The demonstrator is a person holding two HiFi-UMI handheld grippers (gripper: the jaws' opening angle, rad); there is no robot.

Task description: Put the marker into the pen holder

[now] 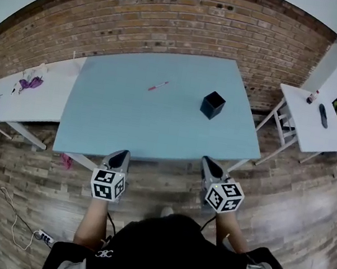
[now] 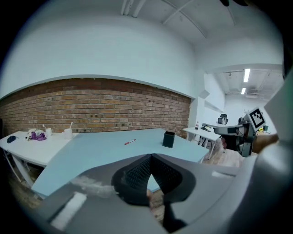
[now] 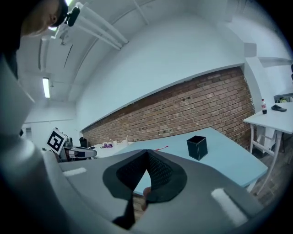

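A red-and-white marker [image 1: 157, 86] lies flat on the light blue table [image 1: 114, 122], toward its far middle. To its right stands a black square pen holder [image 1: 212, 105], upright and apart from the marker. Both show small in the left gripper view, marker [image 2: 130, 142] and holder [image 2: 168, 139], and in the right gripper view, marker [image 3: 161, 148] and holder [image 3: 197, 147]. My left gripper [image 1: 120, 157] and right gripper [image 1: 209, 165] hover at the table's near edge, both shut with nothing between the jaws. The jaw tips meet in each gripper view, left [image 2: 151, 156] and right [image 3: 147, 152].
A white table [image 1: 27, 94] with purple and dark small items adjoins the blue one on the left. Another white table [image 1: 312, 121] with a bottle and dark objects stands at the right. A brick wall runs behind; cables and a power strip [image 1: 43, 237] lie on the floor.
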